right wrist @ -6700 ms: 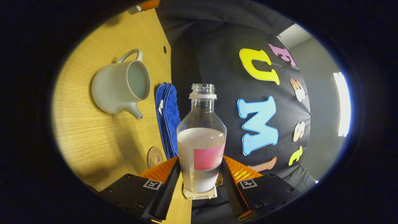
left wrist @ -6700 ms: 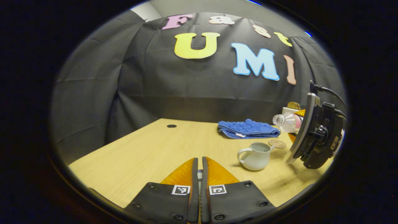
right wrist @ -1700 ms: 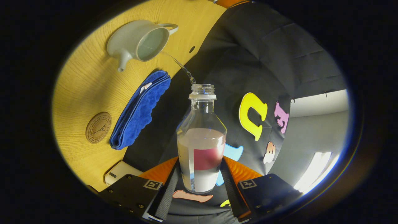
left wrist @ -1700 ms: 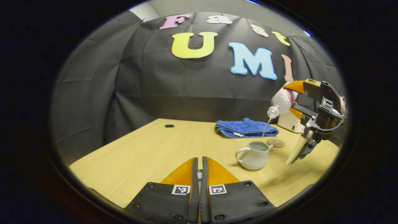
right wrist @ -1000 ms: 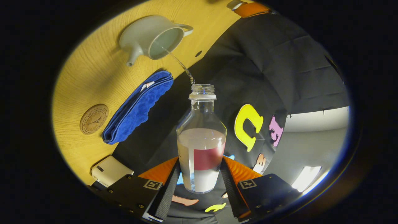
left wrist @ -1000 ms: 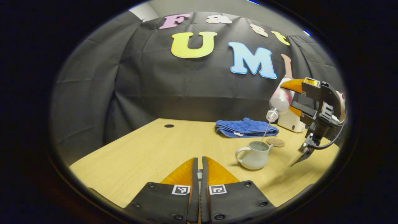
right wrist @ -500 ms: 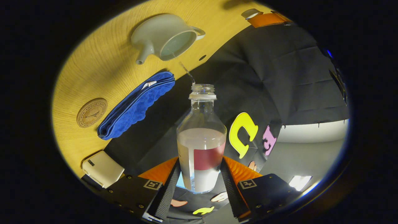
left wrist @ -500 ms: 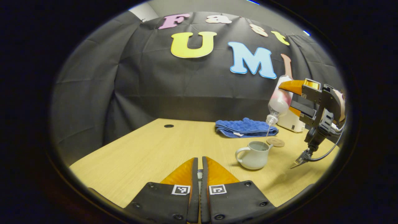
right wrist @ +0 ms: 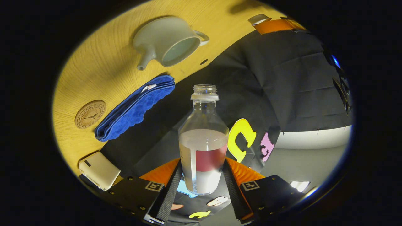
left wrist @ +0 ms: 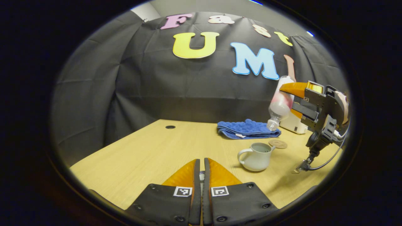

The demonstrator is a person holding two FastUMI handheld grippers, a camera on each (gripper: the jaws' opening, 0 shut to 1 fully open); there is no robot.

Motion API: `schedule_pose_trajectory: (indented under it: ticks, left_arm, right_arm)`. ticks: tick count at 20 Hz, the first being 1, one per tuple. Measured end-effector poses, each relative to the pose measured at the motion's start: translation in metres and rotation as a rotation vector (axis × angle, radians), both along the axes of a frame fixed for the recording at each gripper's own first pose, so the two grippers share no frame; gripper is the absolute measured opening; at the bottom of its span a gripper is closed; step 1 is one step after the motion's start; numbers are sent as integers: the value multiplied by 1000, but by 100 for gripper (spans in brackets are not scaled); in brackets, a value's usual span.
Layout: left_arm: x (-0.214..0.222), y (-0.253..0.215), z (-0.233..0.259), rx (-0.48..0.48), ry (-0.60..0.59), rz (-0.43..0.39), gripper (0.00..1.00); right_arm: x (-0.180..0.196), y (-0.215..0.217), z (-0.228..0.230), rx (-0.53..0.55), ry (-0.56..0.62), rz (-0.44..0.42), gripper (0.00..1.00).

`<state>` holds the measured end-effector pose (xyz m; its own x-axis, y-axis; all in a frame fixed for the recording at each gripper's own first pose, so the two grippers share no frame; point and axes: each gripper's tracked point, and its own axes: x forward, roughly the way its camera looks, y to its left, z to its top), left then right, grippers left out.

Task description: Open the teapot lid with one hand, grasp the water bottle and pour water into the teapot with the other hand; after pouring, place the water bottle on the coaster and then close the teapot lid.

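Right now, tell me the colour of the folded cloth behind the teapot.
Blue. The cloth shows best in the right gripper view.

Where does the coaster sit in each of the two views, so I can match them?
Left gripper view: the coaster lies right of centre on the table, just beyond the teapot.
Right gripper view: the coaster lies at the left edge, beside the blue towel.
Shared landmark: the blue towel, next to the coaster.
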<state>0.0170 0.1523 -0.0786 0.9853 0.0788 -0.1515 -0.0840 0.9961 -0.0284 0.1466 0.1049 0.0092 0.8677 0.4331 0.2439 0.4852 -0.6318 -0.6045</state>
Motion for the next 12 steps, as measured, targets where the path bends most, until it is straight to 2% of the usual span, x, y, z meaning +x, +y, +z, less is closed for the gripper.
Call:
schedule_pose_trajectory:
  ticks: [2,5,12]
  left_arm:
    - [-1,0,0,0,1,0,8]
    - [0,0,0,-1,-1,0,8]
    - [0,0,0,-2,-3,0,8]
  right_arm:
    - [4,-3,-5,31,32,-5,75]
    - [8,-11,-20,158,137,-36,75]
    - [9,-29,-66,580,478,-131,75]
